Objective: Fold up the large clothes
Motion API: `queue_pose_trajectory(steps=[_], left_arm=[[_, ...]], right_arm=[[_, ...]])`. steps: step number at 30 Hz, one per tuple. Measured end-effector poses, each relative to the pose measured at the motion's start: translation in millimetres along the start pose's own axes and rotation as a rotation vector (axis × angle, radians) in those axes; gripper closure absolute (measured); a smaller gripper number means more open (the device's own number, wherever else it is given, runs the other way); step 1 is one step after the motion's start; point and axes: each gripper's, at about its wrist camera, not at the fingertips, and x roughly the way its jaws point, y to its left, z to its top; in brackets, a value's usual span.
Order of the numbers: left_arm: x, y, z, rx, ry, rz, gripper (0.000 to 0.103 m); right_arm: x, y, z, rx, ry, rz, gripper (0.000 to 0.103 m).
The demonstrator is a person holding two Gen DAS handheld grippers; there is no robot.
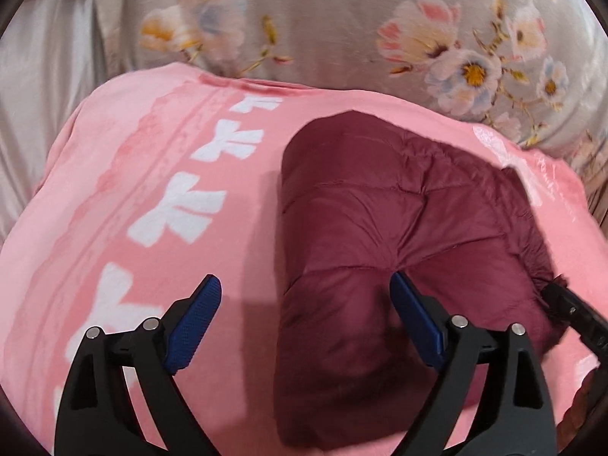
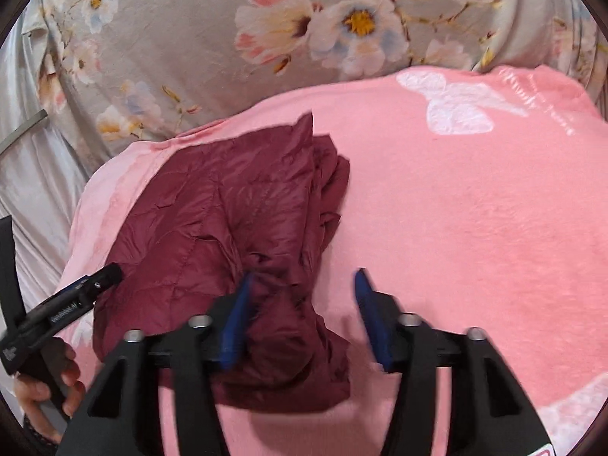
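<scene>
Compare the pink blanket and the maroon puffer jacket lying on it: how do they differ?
The pink blanket is spread flat and wide; the maroon puffer jacket is folded into a compact bundle. The blanket looks fleecy, with white bow prints; the jacket is plain, shiny and quilted. Both lie on the bed, with neither tool gripping them.

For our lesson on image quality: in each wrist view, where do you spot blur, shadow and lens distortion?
Left wrist view: the grey floral bedsheet at the top looks soft and smeared; the folded maroon quilted jacket casts a shadow on the pink fleece blanket; the fisheye bows the blanket's edge. Right wrist view: the right gripper has blurred blue fingertips, and dark vignetting rings the frame.
</scene>
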Motion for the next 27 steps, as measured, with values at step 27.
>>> queue_pose_trajectory(steps=[27], left_arm=[[31, -23, -24, -0.036, 0.151, 0.022, 0.013]], right_arm=[[45, 28, -14, -0.144, 0.167, -0.153, 0.099]])
